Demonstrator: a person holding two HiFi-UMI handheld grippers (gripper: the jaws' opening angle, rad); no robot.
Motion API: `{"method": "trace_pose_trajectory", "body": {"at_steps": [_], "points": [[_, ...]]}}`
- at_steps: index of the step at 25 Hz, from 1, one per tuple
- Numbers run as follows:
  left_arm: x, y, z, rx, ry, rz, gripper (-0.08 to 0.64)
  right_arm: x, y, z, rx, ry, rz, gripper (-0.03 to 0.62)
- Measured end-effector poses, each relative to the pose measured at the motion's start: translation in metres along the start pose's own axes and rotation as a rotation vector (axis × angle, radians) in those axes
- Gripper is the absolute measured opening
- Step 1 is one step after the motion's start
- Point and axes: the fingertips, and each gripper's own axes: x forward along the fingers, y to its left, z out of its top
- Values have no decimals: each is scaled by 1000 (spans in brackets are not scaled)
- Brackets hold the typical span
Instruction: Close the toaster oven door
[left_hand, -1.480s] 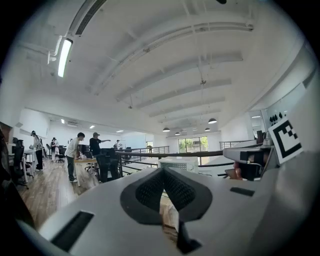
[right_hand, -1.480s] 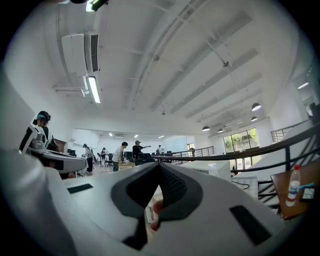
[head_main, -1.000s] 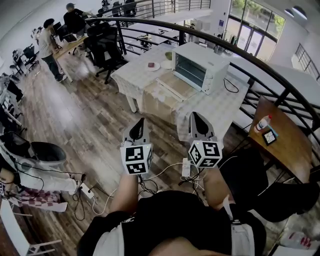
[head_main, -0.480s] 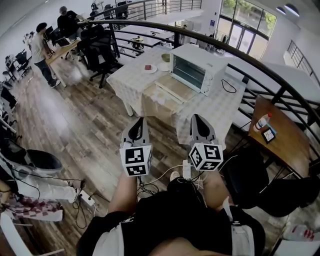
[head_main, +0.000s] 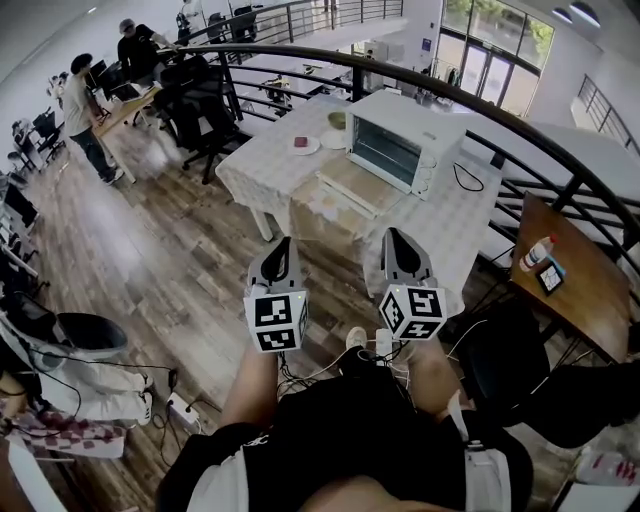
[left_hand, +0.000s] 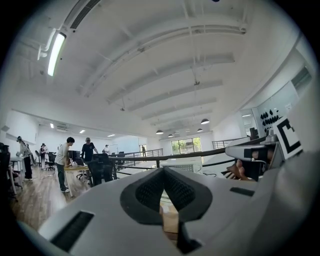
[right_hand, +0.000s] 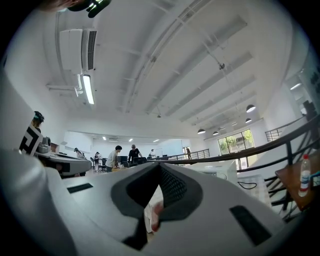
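Observation:
A white toaster oven (head_main: 405, 140) stands on a table with a white cloth (head_main: 450, 215), some way ahead of me. Its door (head_main: 355, 186) hangs open, lying flat toward me. Both grippers are held side by side, pointing level at the table and well short of it. My left gripper (head_main: 281, 246) is shut with nothing in it, and the oven (left_hand: 181, 164) shows just over its tip (left_hand: 162, 172). My right gripper (head_main: 393, 237) is also shut and empty, with the oven (right_hand: 220, 171) to the right of its tip (right_hand: 159, 168).
On the cloth left of the oven are a plate (head_main: 305, 145) and a bowl (head_main: 337, 120). A black curved railing (head_main: 520, 150) runs behind the table. A wooden table (head_main: 570, 300) with a bottle (head_main: 537, 253) stands at right. Office chairs (head_main: 205, 100) and people (head_main: 85, 110) are at far left; cables (head_main: 300, 370) lie on the floor.
The table and oven have drawn nearer in the head view as the person walks toward them. Both grippers keep their place in the view and stay shut.

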Motion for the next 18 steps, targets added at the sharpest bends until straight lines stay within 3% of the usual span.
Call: {"method": "trace_pose_trajectory", "body": {"at_steps": [10, 18], "points": [[92, 26, 4, -59, -11, -7, 14, 92, -37, -6, 23, 3, 11, -2], [185, 35, 5, -43, 16, 14, 14, 178, -79, -11, 9, 18, 31, -2]]}}
